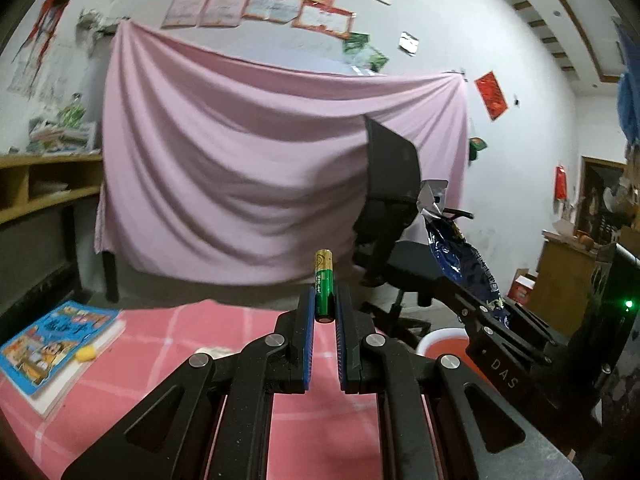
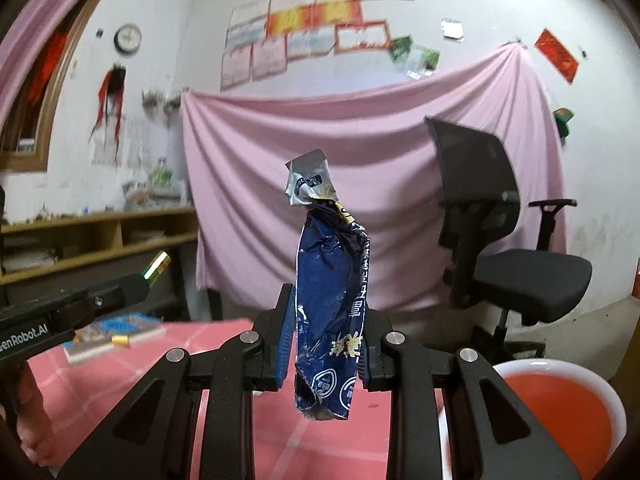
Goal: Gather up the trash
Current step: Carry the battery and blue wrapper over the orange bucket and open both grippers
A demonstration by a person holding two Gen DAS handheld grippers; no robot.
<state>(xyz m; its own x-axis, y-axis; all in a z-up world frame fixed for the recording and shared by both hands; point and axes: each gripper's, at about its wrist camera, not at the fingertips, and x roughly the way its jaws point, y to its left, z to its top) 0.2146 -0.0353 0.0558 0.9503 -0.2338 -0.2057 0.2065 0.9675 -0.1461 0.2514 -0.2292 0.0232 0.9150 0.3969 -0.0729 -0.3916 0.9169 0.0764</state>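
Trash is held in both claws, lifted above the pink checked worktop (image 1: 168, 344). The left claw (image 1: 324, 312) is clamped on a green and gold battery (image 1: 323, 288), which stands upright between its blue pads with the gold end up. The right claw (image 2: 325, 344) is clamped on a crumpled blue snack wrapper (image 2: 332, 300); the wrapper stands upright between the pads, its torn silver end at the top and its lower end hanging below the pads.

In the left wrist view the right claw (image 1: 494, 310) reaches in from the right with the wrapper (image 1: 460, 256) tilted up and leftward. In the right wrist view the left claw (image 2: 146, 282) comes in from the left, the battery (image 2: 157, 266) at its tip.

On the worktop lies a blue picture book (image 1: 56, 348) with a small yellow piece (image 1: 86, 354) on it. At the right, beside the worktop and lower, is a white-rimmed red bin (image 2: 560, 404). Behind hang a pink sheet (image 1: 260, 160) and papers on the wall, with a black office chair (image 2: 500, 248) in front of the sheet.
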